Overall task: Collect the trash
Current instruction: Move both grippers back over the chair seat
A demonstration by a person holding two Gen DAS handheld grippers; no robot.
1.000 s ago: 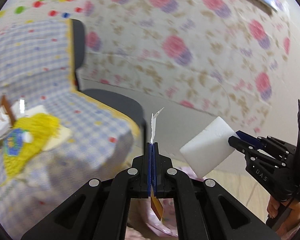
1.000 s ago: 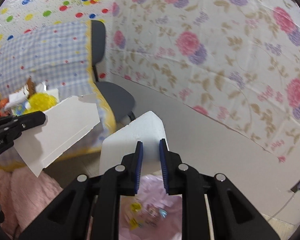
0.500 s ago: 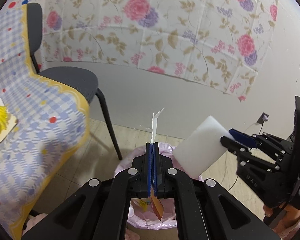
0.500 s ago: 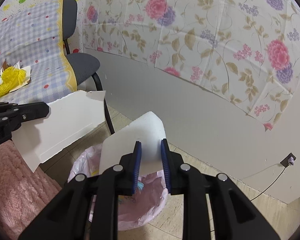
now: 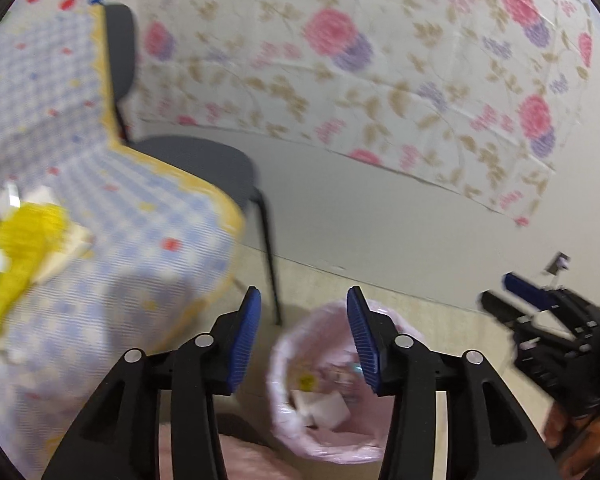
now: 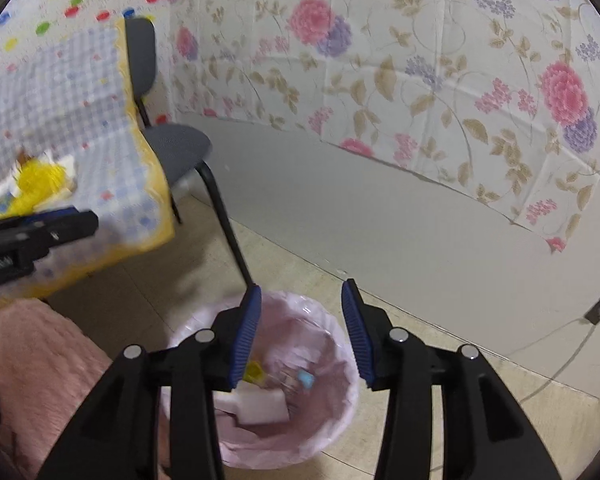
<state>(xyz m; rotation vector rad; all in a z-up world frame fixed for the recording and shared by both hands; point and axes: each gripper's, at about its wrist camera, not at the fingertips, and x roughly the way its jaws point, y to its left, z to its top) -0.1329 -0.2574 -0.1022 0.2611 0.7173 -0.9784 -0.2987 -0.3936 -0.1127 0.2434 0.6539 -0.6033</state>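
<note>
From the left wrist, the left gripper (image 5: 304, 300) hangs empty, fingers apart, above the bin (image 5: 278, 360); more trash (image 5: 24, 232) sits on the table (image 5: 140, 240). From the right wrist, the right gripper (image 6: 300, 296) gapes empty over white scraps (image 6: 260, 404) inside; a hasty swing tableward might clip the chair (image 6: 172, 144).

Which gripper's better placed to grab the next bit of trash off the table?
Probably the left gripper: its jaws are open and empty, and the yellow trash on the table lies closer to it than to the right gripper.
</note>
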